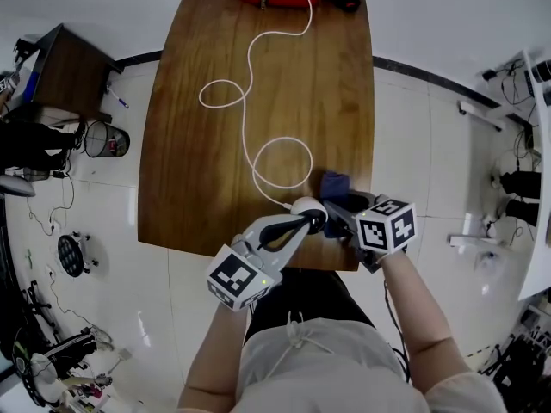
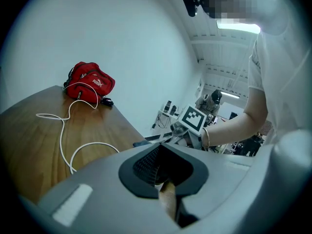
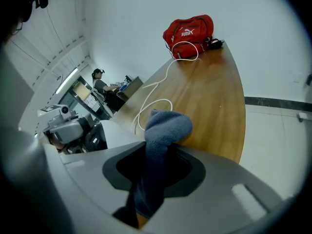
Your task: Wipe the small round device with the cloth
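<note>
At the near edge of the desk (image 1: 198, 170) sits the small round device (image 1: 306, 206), white, with its white cable (image 1: 249, 65) looping away toward the far end. The left tongs (image 1: 315, 222) are right up against it from the near side, jaws pressed fully together. They look placed to steady it, though whether they actually pinch its rim I can't tell. Just to the right, the right tongs (image 1: 343, 206) are clamped on the cloth (image 1: 335, 184), a dark blue wad poking out past the tips. It lies just beside the device and isn't visibly on it yet. My read: one side steadies, the other brings the cloth in, so the wipe is about to begin.

Now the views. Only the head view shows the device; neither gripper view catches it. The left gripper view gives closed pads with just a thin tan sliver between them, plus the other gripper's marker cube (image 2: 193, 119) beyond. The right gripper view settles the grip: the cloth (image 3: 163, 128) runs down between the jaws and bunches above them. At the far end of the desk sits a red bag (image 3: 187, 30), well apart from the action.
</note>
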Available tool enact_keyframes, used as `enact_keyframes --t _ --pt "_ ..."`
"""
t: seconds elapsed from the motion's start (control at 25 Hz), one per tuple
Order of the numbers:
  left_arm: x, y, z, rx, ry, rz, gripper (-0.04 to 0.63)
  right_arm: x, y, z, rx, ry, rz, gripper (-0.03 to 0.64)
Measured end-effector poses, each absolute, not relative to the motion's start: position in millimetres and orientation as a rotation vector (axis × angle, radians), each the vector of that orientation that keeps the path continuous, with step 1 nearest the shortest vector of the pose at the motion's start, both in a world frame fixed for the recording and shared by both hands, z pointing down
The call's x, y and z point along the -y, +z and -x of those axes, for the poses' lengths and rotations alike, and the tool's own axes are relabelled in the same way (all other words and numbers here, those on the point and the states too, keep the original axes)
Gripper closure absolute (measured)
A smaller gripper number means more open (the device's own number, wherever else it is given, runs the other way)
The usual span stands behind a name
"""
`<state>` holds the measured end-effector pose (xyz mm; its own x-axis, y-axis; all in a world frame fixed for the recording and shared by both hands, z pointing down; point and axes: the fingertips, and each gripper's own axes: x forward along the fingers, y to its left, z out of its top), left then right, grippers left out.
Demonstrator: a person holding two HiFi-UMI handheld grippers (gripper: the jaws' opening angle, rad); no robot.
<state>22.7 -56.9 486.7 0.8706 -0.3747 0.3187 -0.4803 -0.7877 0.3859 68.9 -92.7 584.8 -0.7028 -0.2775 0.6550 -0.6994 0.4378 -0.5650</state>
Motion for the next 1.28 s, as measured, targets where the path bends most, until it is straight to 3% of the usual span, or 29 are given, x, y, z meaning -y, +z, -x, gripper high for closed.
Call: enact_keyframes --t 0.28,0.64,1.0,1.28 --pt "56 484 -25 0.569 0.344 -2.603 0.589 90 600 -75 2.131 1.183 -0.808 0.511" --pt "55 486 -25 0.554 0.416 -2.632 0.589 111 470 -30 2.442 0.943 -0.295 0.511" --pt "56 483 -24 0.563 0.431 -2.643 0.589 115 506 1 2.333 0.896 -0.249 0.509" --pt "56 481 -24 0.55 0.4 -2.641 0.589 131 528 3 2.335 1.104 -0.292 0.508"
